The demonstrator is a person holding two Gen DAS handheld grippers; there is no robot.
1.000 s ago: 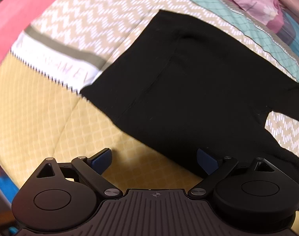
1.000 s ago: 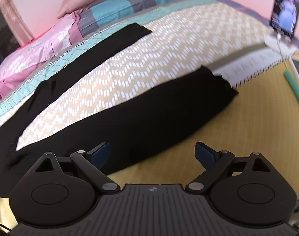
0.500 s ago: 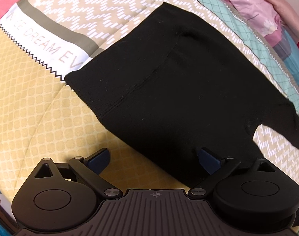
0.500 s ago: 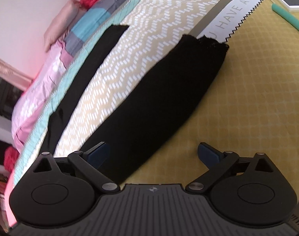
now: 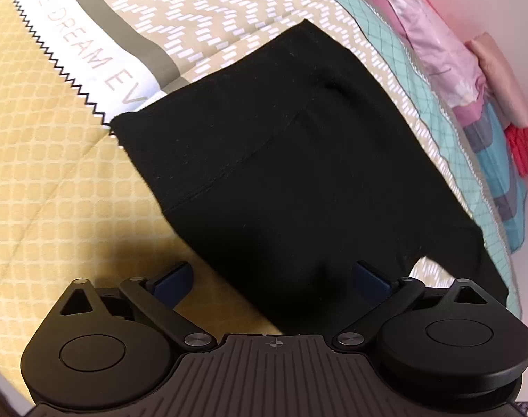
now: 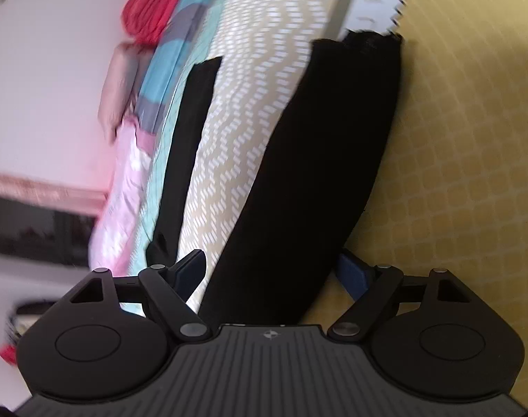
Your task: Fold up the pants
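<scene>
Pants (image 5: 288, 160), black and laid flat, rest on the bed (image 5: 55, 173), spread across its patterned cover. In the left wrist view their waist end lies over the seam where the yellow lattice panel meets the beige zigzag panel, with the waistband edge running diagonally and its near corner just beside the white lettered strip (image 5: 90, 52) with the black sawtooth border. A stitched seam crosses the cloth parallel to that edge. Toward the right side of this view the garment splits at the crotch, and a wedge of zigzag cover shows between the two legs. Along the far edge of the bed lie a teal checked band, pink bedding (image 5: 434, 45) and a red fringed item (image 5: 524, 142).

The left tongs (image 5: 272, 276) hang low over the pants with both blue fingertips spread wide apart; the left fingertip sits above the yellow panel, the right one above the black cloth, and nothing is between them in a grip.

In the right wrist view, which is tilted and somewhat blurred, two black legs run away from the camera: a narrow far leg (image 6: 191, 146) near the teal band, and a broad near leg (image 6: 319, 173) along the boundary of the zigzag and yellow panels, its hem reaching the white strip. The right tongs (image 6: 274, 269) are likewise released, straddling the near leg's lower end without pinching it.
</scene>
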